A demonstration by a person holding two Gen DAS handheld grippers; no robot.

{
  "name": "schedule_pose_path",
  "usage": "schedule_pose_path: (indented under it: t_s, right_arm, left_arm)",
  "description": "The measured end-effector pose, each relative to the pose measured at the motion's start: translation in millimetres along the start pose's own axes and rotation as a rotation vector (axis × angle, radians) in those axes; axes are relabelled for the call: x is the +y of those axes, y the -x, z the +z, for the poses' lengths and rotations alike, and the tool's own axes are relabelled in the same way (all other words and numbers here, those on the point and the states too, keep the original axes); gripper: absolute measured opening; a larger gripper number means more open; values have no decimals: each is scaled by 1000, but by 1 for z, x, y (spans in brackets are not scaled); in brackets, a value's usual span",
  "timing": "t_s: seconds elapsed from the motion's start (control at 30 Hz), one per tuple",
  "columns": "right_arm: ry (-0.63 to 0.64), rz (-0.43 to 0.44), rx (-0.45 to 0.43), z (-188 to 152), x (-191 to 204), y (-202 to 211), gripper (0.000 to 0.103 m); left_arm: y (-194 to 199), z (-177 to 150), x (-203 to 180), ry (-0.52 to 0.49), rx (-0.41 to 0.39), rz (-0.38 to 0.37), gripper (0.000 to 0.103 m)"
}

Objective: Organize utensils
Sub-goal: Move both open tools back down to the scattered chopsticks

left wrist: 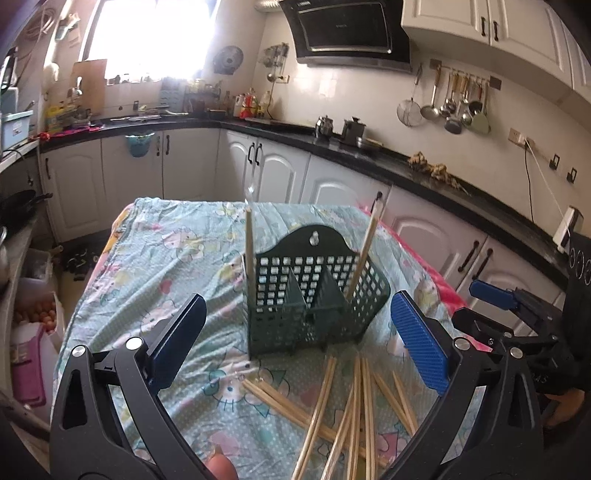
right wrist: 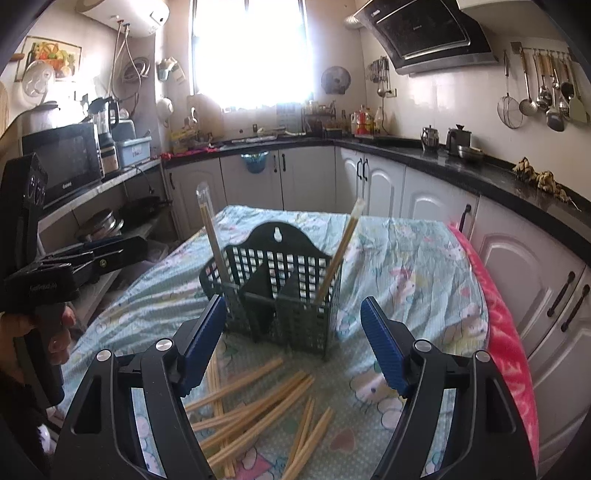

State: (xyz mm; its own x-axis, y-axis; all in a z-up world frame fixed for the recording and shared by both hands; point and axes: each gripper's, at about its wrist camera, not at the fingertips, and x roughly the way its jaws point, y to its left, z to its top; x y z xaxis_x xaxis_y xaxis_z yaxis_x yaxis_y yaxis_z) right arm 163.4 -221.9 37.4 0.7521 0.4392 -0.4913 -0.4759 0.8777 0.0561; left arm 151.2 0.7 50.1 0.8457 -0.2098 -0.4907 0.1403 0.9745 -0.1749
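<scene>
Kitchen table under a cartoon-print cloth (left wrist: 177, 258) held a dark green utensil basket (left wrist: 314, 295) with two chopsticks already standing, while loose chopsticks (right wrist: 258, 402) lay before it; left gripper (left wrist: 295, 339) and right gripper (right wrist: 293, 341), both spread wide and empty, seemed about to pick one next.

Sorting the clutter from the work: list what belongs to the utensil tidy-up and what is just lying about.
Job:
- loose chopsticks on the cloth
- green basket
- two chopsticks standing in it

Lying about:
- hanging ladles
- kettles
- microwave
- range hood
</scene>
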Motion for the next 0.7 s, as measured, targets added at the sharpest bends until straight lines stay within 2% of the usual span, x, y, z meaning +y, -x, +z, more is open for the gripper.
schedule_pose_path:
  t_s: [0.53,0.7]
  right_arm:
    - [-38,-9,157,-50,-15,-20,72]
    - [-43,0,232,-65,-19,-35,61]
  left_arm:
    - [-47,-40,-25,-84,154,-1,92]
    - [-68,-49,-28,-103,210,-5,91]
